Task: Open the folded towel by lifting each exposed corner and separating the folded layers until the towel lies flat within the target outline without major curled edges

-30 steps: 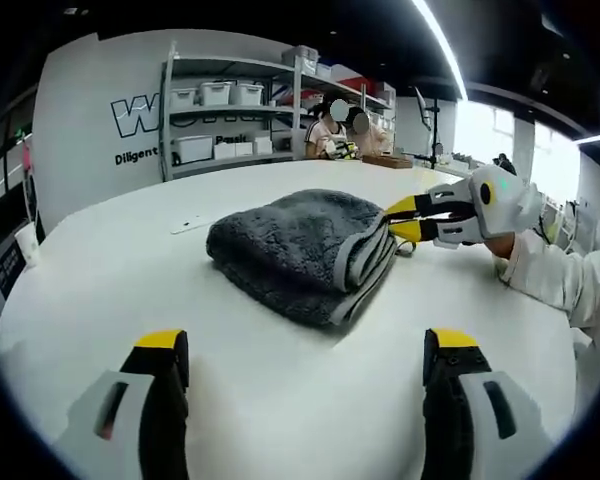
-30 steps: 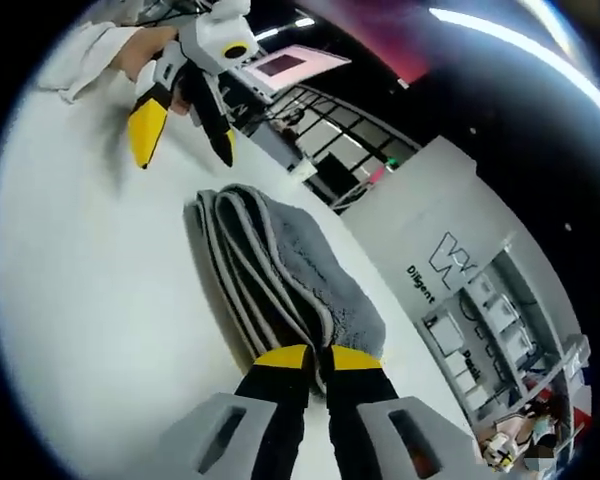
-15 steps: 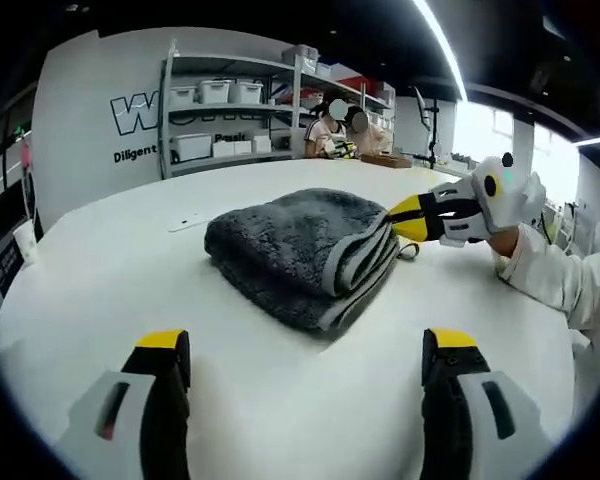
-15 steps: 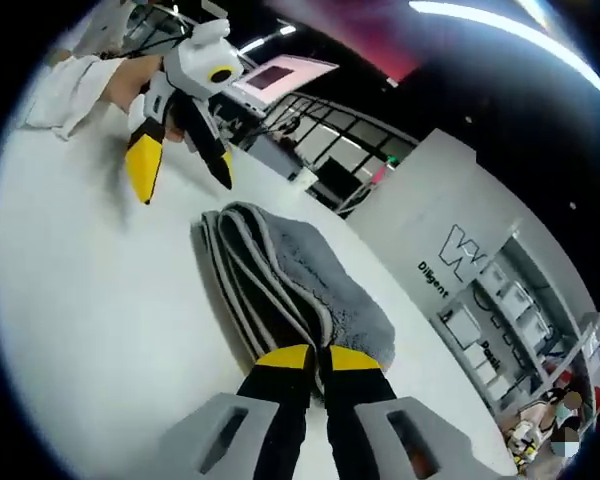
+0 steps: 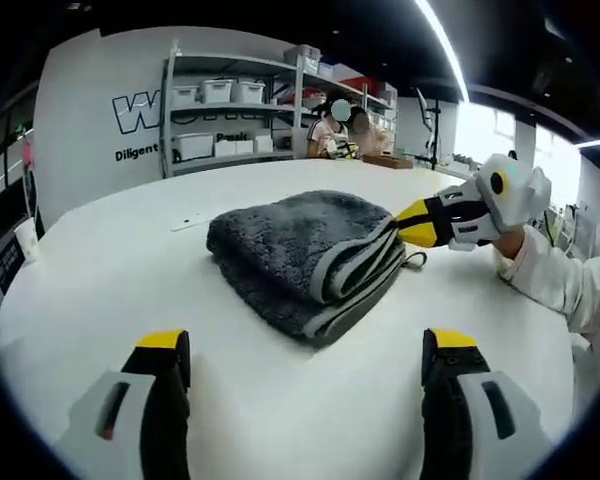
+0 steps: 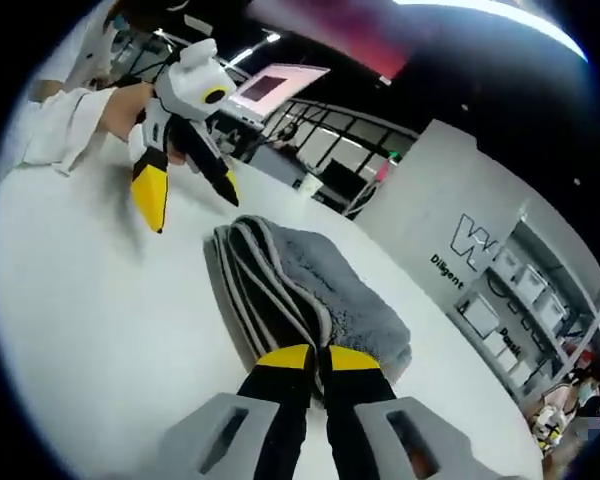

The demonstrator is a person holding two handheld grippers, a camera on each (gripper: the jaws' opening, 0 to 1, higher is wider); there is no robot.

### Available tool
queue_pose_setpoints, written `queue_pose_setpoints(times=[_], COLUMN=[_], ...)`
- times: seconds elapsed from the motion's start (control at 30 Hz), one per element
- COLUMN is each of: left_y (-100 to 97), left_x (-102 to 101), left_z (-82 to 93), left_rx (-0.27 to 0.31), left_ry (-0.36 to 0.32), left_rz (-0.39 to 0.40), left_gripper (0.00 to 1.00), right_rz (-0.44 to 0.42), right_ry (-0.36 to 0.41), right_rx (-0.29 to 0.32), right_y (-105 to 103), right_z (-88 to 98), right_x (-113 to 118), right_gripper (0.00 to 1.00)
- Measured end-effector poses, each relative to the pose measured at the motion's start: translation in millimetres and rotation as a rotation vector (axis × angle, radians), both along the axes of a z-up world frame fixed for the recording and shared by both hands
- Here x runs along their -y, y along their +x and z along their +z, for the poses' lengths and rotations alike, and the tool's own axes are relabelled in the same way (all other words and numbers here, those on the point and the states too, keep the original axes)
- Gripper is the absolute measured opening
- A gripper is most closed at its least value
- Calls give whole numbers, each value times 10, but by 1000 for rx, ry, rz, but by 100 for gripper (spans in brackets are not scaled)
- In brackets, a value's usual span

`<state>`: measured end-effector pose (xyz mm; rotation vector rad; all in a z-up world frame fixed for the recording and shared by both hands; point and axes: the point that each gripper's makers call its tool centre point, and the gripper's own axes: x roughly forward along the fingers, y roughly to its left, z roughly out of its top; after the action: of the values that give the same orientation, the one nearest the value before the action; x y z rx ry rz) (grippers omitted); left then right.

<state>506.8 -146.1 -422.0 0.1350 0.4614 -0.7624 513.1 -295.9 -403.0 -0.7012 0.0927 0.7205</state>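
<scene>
The folded grey towel (image 5: pixel 305 255) lies on the white tabletop (image 5: pixel 100 270), its stacked, grey-bound edges turned toward the right tongs (image 5: pixel 405 222) — these are pressed together on a corner at that edge, apparently pinching the top layer. The left tongs (image 5: pixel 305 360) hang spread and empty, well apart from the towel, which lies straight ahead of them. So the lift seems to belong to the right hand — peeling the pinched layer up and away across the fold.
</scene>
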Motion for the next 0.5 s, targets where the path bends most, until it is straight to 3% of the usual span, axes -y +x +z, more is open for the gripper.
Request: queue_pose_setpoints(times=[0.5], left_y=[-3], left_x=[-26], left_z=[-1], left_rx=[-1], left_ry=[5], left_rz=[7], left_gripper=[95], right_rz=[29], right_ry=[81], right_rx=[-70], right_y=[-103], right_z=[27], right_x=[-106], right_gripper=[0])
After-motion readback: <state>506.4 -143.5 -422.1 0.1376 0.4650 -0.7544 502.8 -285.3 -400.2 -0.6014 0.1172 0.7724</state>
